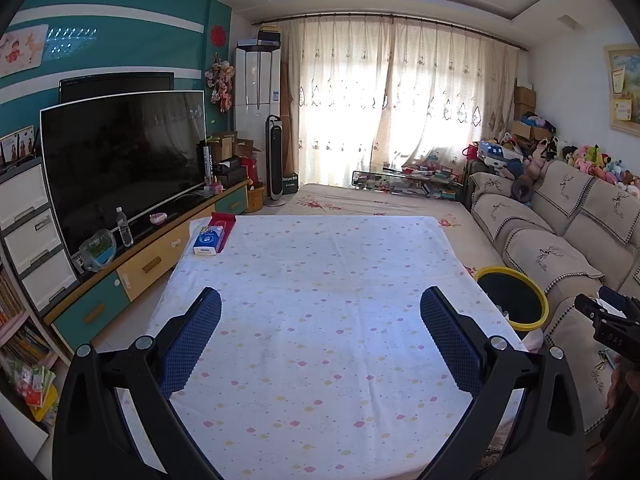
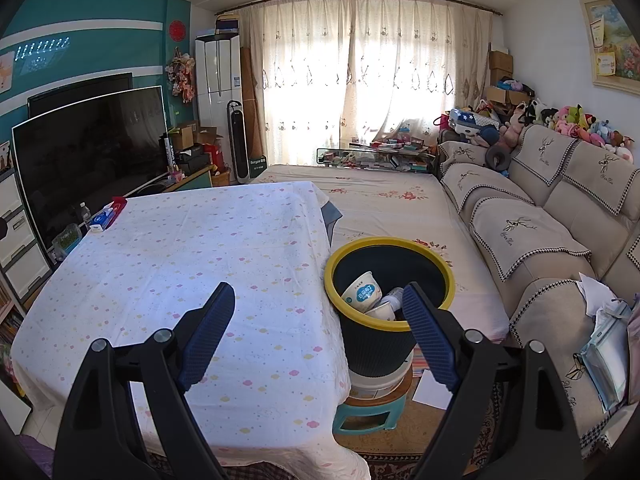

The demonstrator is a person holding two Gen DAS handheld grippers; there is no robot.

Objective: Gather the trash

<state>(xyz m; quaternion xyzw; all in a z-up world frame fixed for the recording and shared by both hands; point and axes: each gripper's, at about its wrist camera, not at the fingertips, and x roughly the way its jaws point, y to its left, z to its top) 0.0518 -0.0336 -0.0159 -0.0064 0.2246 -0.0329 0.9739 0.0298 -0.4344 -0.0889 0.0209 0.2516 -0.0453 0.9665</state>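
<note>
Trash bin: yellow-rimmed, just beside the table's right edge, raised on a bucket and a stool.
Trash inside: two paper cups and one small bottle visible; deeper contents hidden.
Progress: judged nearly or fully done; no loose litter shows on the tablecloth.
Table leftovers: one tissue pack and one red tray at the far corner.
Left gripper: spread wide, empty.
Right gripper: spread wide, empty, near the bin.

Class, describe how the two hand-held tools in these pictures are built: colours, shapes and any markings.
Both the left tool and the right tool have black angular frames with round silver pivot bolts. Each carries two long fingers faced with blue dimpled pads. Seen from the left wrist, the right tool's black body shows pale lettering.
</note>
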